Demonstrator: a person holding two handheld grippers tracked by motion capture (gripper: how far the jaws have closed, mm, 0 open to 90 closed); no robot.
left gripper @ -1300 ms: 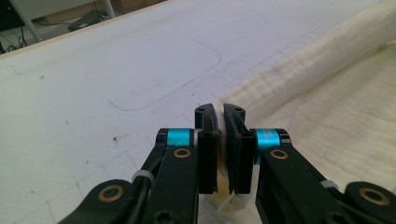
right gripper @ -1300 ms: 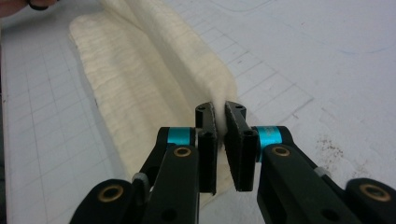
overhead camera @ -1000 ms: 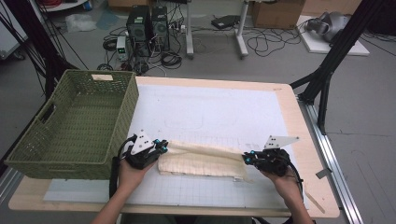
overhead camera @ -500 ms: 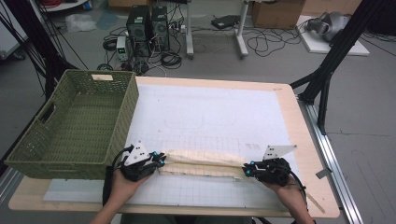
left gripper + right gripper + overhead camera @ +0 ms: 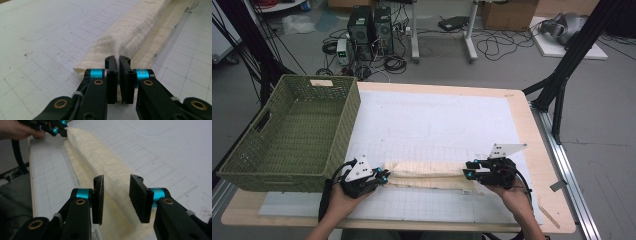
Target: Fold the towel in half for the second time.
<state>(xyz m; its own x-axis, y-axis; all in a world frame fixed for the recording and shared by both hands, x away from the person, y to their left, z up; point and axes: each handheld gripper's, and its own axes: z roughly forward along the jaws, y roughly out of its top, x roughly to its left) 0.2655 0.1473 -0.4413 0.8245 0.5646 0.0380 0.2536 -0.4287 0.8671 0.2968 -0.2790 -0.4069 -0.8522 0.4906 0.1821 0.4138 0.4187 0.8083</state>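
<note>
Table (image 5: 532,125) with white grid mat (image 5: 432,120) carries green basket (image 5: 287,132) on its left side and cream towel (image 5: 427,174), folded into a long strip, lying on the mat near the front edge just right of the basket. Left gripper (image 5: 383,176) pinches the strip's left end, jaws nearly together on the fabric (image 5: 130,35); right gripper (image 5: 468,170) at the right end, jaws have just been opening, pads apart with cloth (image 5: 105,162) between them, not pressed
</note>
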